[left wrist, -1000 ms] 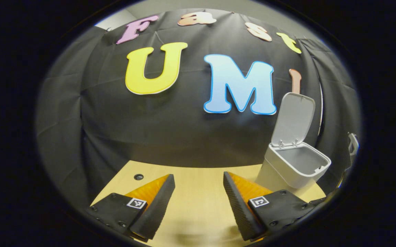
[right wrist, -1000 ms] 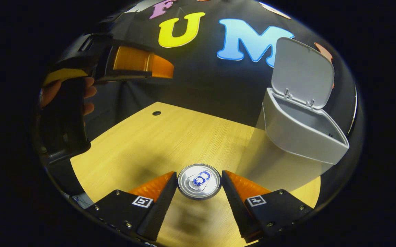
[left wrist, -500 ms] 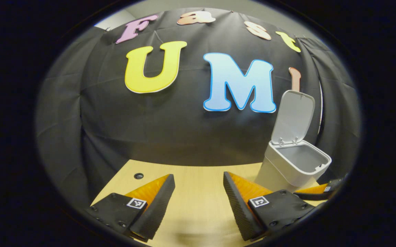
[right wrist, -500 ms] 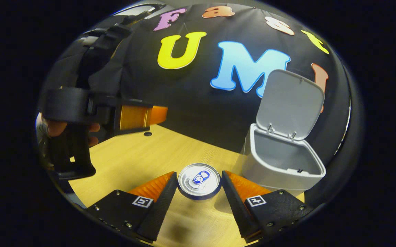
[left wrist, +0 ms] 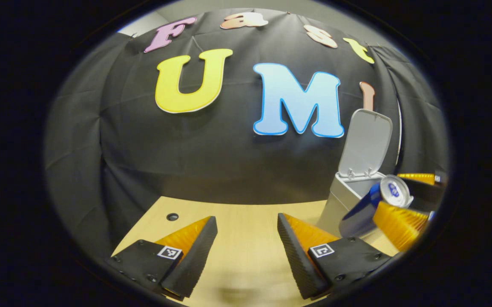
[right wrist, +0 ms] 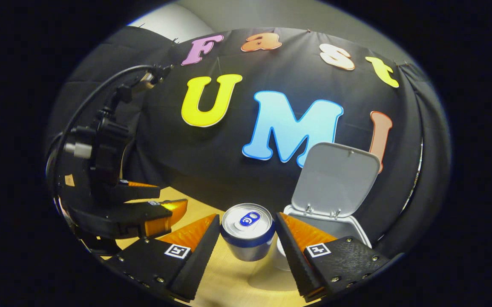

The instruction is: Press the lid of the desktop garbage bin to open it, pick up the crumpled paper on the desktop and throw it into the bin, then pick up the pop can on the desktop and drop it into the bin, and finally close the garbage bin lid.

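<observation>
in the right gripper view the right tool (right wrist: 248, 232) sits nearest, its two fingers pressed against opposite sides of the blue aluminium pop can with a silver top (right wrist: 248, 232). the can is lifted clear of the pale wooden desk (right wrist: 237, 281), its top facing the camera, and its shadow falls on the wood below. just beyond the can stands the white plastic desktop garbage bin (right wrist: 358, 236), with its flat white hinged lid (right wrist: 335, 179) swung up and standing open against the black cloth wall (right wrist: 228, 149). to the left, the left tool (right wrist: 160, 209) hangs above the desk with its fingers apart and a black cable arching over its body.

in the left gripper view the left tool (left wrist: 246, 238) is spread wide with nothing between its fingers, above bare desk (left wrist: 237, 256). farther off at the right edge, the can (left wrist: 373, 204) is tilted in the right tool (left wrist: 403, 200), right in front of the open bin (left wrist: 339, 200), with the raised lid (left wrist: 367, 143) behind it.
</observation>
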A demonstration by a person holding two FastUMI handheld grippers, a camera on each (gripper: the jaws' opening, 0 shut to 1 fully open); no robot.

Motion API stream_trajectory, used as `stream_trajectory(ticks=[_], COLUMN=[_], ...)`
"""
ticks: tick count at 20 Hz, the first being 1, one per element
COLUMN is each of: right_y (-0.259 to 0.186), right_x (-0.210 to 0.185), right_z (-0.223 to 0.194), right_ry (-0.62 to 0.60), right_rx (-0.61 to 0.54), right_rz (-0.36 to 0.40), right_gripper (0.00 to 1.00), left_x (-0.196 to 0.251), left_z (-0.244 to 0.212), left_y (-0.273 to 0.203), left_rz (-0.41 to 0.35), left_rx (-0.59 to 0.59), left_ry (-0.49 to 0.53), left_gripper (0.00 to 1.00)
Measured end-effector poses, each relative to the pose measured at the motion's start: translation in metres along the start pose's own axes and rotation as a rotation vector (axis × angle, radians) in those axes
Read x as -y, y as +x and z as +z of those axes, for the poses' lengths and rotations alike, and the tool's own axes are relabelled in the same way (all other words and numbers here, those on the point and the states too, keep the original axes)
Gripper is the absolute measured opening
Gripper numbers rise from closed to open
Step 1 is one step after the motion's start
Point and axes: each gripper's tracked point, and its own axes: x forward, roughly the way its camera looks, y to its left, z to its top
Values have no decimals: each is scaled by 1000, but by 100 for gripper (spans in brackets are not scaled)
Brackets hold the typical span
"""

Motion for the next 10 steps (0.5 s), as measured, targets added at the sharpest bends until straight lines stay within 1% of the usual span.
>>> stream_trajectory(ticks=[5,10], right_y=[1,2], right_x=[31,70], right_z=[27,31], right_ry=[-15,9], right_rx=[90,104], right_rz=[-94,-185], right_gripper=[83,83], left_x=[-2,-3], left_z=[-5,-7], left_y=[0,0], left_rz=[2,3], left_rx=[-8,-16], left_ry=[4,0], left_gripper=[94,93])
